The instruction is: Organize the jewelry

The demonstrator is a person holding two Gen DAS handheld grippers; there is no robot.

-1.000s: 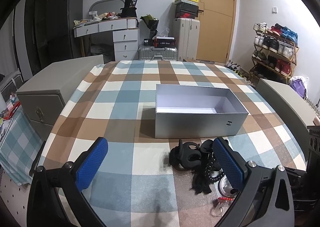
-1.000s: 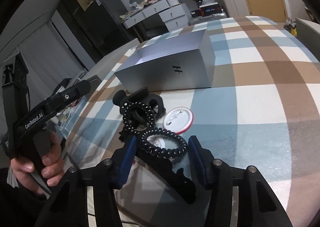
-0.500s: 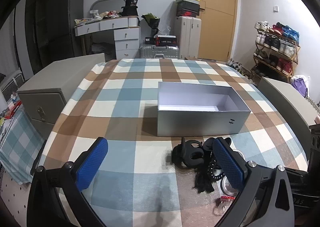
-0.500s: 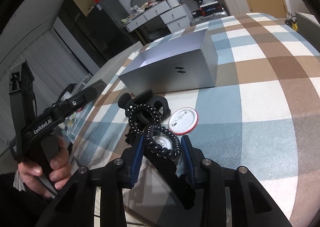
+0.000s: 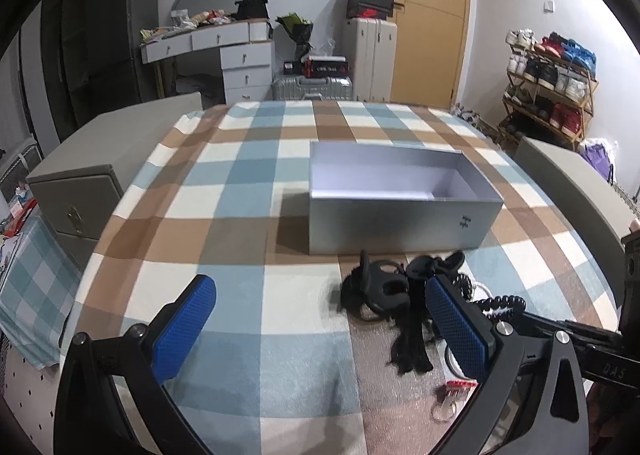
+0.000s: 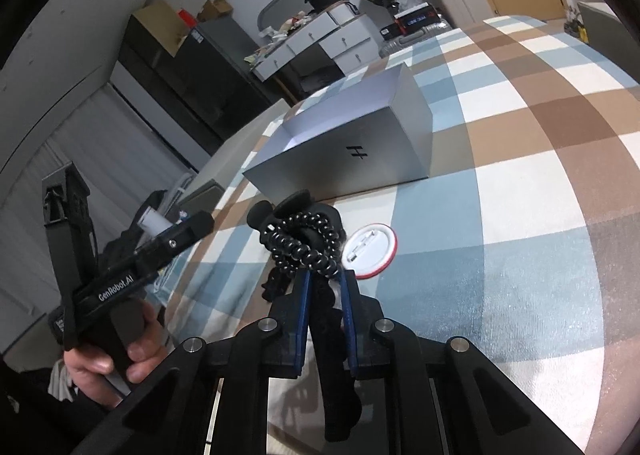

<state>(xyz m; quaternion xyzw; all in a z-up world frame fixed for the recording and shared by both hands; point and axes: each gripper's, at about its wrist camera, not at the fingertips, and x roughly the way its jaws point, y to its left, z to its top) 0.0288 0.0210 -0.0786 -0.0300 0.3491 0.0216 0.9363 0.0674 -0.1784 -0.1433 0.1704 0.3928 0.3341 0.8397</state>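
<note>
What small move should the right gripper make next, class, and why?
Probably lift. The right gripper has just been closing and its pads now pinch the black coiled hair tie, which still lies with the pile in front of the open, empty grey box.

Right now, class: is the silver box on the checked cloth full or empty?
Empty, as far as shown. The left wrist view looks into the open silver box and shows only bare pale walls and floor; its near inside corner is hidden.
</note>
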